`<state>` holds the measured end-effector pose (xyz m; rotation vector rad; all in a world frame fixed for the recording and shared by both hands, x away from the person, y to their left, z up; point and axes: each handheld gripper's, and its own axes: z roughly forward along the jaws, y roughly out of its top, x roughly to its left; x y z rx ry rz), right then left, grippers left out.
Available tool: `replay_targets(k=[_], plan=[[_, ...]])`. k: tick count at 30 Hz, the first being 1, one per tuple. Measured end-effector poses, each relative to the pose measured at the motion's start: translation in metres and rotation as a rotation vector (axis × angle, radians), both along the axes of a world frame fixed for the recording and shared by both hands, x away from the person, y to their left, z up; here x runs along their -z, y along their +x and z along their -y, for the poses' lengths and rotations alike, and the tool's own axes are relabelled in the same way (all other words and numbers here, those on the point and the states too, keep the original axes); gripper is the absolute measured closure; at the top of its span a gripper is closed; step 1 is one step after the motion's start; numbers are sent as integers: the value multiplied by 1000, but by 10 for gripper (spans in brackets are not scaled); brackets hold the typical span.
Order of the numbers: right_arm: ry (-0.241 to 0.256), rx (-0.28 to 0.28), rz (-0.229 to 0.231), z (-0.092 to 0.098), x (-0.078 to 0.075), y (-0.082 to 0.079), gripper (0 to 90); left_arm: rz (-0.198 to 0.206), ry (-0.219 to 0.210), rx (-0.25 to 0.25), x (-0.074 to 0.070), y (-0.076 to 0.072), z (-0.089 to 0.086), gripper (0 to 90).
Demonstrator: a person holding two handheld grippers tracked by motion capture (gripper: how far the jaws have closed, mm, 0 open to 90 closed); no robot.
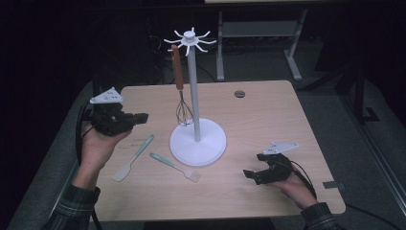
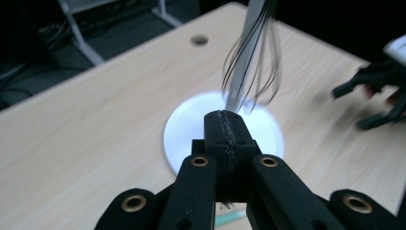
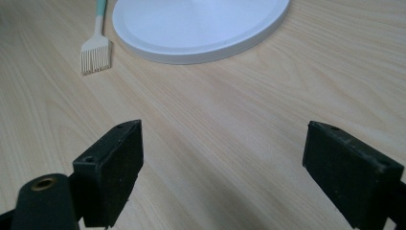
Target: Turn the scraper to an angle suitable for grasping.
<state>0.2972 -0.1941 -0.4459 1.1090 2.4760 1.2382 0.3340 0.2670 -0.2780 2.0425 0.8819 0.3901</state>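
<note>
A white hook stand (image 1: 194, 81) rises from a round white base (image 1: 210, 146) at the table's middle. A whisk (image 1: 181, 91) with a brown handle hangs from one of its top hooks; its wires (image 2: 253, 62) show blurred in the left gripper view. My left gripper (image 1: 142, 117) is held above the table's left side, shut with nothing between its jaws, pointing toward the stand. My right gripper (image 1: 252, 175) rests low at the front right, open and empty, with the base (image 3: 201, 28) ahead of it.
A teal-handled spatula (image 1: 134, 158) and a teal-handled pastry brush (image 1: 174, 166) lie on the wooden table (image 1: 268, 120) left of the base. The brush's bristles (image 3: 95, 57) show in the right gripper view. A round cable hole (image 1: 239, 94) sits at the far edge.
</note>
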Motion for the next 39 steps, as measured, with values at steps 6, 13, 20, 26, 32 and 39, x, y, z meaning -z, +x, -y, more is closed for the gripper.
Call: replay_targets(k=[6, 13, 20, 26, 32, 39], plan=[[-1, 3, -7, 0, 0, 0, 140, -41, -5, -36, 39, 10, -9, 899], [4, 6, -6, 0, 0, 0, 140, -89, -4, -97, 82, 28, -29, 900], [-2, 3, -3, 1, 1, 1, 141, -88, 44, -132, 116, 41, -42, 900], [-15, -3, -7, -1, 4, 1, 155, -131, 73, -189, 148, 53, -48, 899], [-21, 2, -5, -1, 5, 2, 153, -160, 97, -227, 164, 60, -56, 899], [-26, 0, -6, -1, 7, 2, 151, -196, 122, -226, 175, 64, -58, 899]])
